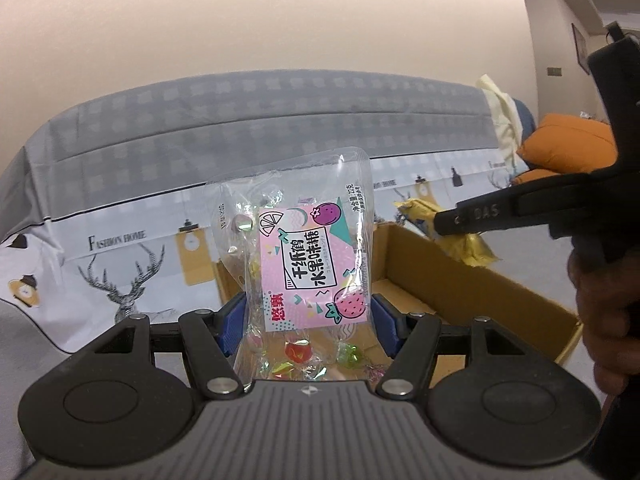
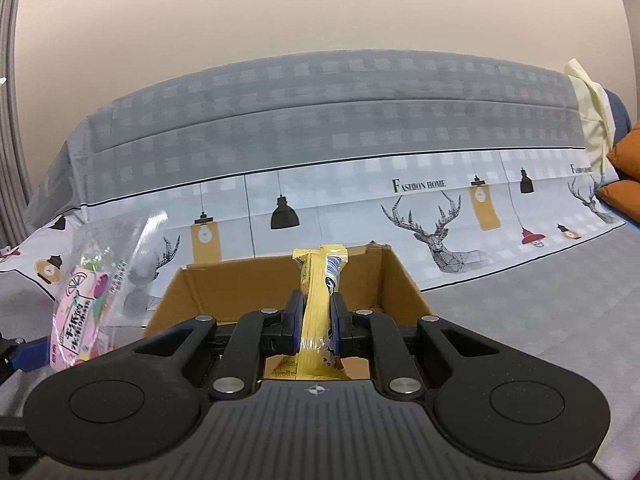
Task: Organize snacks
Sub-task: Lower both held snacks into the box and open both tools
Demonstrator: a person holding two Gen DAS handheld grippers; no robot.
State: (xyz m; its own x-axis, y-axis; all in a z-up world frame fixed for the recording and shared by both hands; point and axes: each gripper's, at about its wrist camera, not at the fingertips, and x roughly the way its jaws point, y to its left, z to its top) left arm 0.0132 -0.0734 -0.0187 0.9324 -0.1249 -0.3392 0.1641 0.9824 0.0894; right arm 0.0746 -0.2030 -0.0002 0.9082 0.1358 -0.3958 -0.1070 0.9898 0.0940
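Your left claw (image 1: 308, 320) grips the candy bag (image 1: 298, 256); your right claw (image 2: 316, 316) pinches the yellow packet (image 2: 316, 300), both above the cardboard box (image 2: 276, 280). Releasing early could drop either outside.

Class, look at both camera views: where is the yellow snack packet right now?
The yellow snack packet stands upright, pinched in the right gripper, over the open cardboard box; the left wrist view shows it at right.
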